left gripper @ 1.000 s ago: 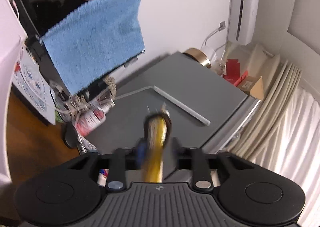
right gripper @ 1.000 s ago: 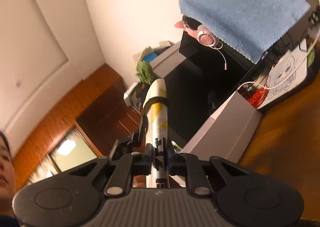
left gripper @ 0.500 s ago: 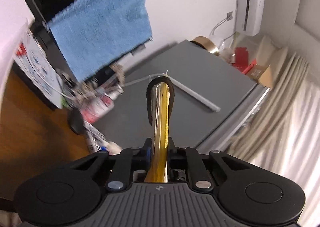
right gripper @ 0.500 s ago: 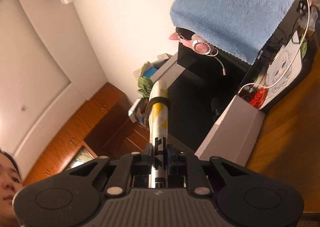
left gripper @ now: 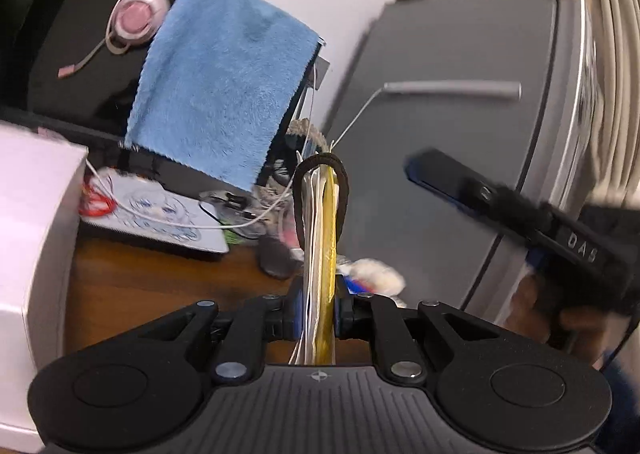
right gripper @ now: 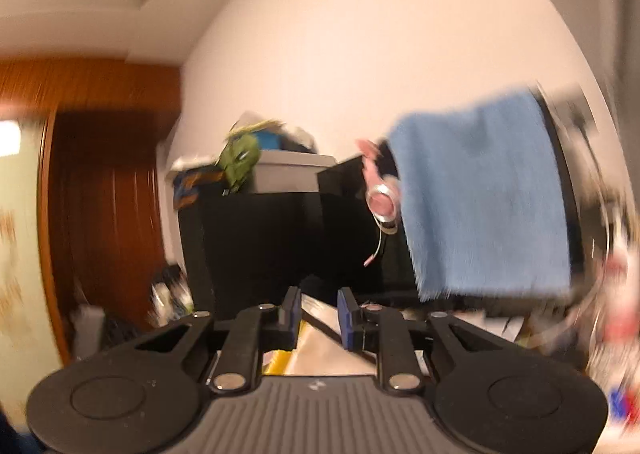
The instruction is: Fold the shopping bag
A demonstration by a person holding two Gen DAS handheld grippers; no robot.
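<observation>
L gripper [left gripper: 316, 308] is pinching the folded bag [left gripper: 318, 254] edge-on, jaws pressed on it; the bag is sticking up w/ a black band [left gripper: 320, 170] looping its top end. R gripper [right gripper: 318, 314] is sitting w/ jaws spread, not gripping; bag [right gripper: 320, 354] is showing just below and behind them, blurred. In the L view the R gripper [left gripper: 440, 174] is hanging to the right, apart from the bag. Blue towel [left gripper: 224, 74] and pink headset [left gripper: 138, 18] are hanging behind, over a wood desk [left gripper: 140, 278].
</observation>
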